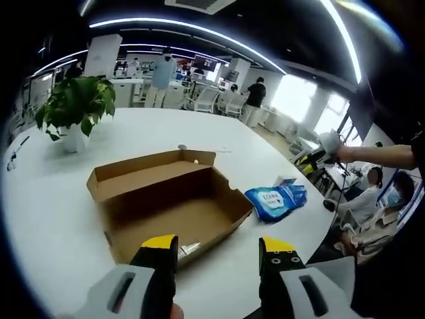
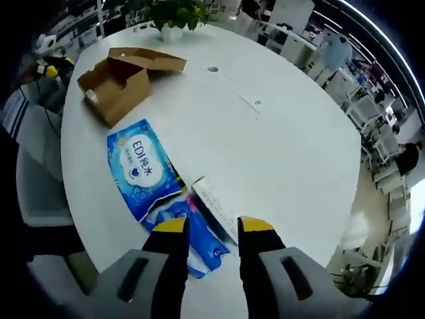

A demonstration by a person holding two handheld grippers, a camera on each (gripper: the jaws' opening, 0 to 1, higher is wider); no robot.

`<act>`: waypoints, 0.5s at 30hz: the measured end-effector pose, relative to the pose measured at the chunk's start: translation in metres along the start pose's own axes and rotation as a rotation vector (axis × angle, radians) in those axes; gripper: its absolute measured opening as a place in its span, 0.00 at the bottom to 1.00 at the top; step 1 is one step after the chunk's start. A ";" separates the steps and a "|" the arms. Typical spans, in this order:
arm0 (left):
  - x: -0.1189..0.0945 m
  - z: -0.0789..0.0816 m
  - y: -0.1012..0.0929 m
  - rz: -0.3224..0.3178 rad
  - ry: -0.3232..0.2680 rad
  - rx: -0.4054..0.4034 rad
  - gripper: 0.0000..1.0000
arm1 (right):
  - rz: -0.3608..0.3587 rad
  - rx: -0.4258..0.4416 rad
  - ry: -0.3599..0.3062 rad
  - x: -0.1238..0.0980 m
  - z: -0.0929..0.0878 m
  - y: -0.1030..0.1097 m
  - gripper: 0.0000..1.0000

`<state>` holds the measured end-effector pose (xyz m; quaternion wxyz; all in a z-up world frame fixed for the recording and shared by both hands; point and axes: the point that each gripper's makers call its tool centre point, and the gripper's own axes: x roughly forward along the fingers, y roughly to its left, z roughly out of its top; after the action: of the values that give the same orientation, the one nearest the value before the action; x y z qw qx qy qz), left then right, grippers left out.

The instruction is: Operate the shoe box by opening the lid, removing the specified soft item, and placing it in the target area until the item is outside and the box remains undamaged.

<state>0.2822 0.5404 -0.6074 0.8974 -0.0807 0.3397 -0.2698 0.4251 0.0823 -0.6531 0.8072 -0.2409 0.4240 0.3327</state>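
So the shoe box (image 1: pixel 169 199) is sitting open on the white table (image 1: pixel 53 219) with its lid flapped back, and the blue wipes pack (image 2: pixel 141 166) is already out, lying on the table beside the box and well apart from the potted plant (image 1: pixel 74 106). The right gripper (image 2: pixel 211 226) is the nearer one by far: the pack lies just ahead of its tips, long axis running forward and left toward the box. Its jaws stand open around the pack's near end and hold nothing; the left gripper (image 1: pixel 219 246) hangs wide and empty over the box's near edge.
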 end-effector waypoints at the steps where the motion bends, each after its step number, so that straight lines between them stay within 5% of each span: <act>1: 0.000 -0.001 0.001 -0.004 0.002 0.001 0.49 | -0.006 0.008 -0.011 -0.002 0.002 0.002 0.30; 8: -0.003 -0.006 0.007 -0.026 0.007 0.007 0.49 | -0.010 0.106 -0.120 -0.008 0.024 0.029 0.33; 15: -0.004 -0.007 0.012 -0.044 0.018 0.019 0.49 | 0.029 0.161 -0.234 -0.008 0.067 0.076 0.34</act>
<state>0.2801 0.5532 -0.6148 0.8888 -0.0770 0.3436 -0.2933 0.4007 0.1747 -0.6196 0.8629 -0.1290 0.3557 0.3351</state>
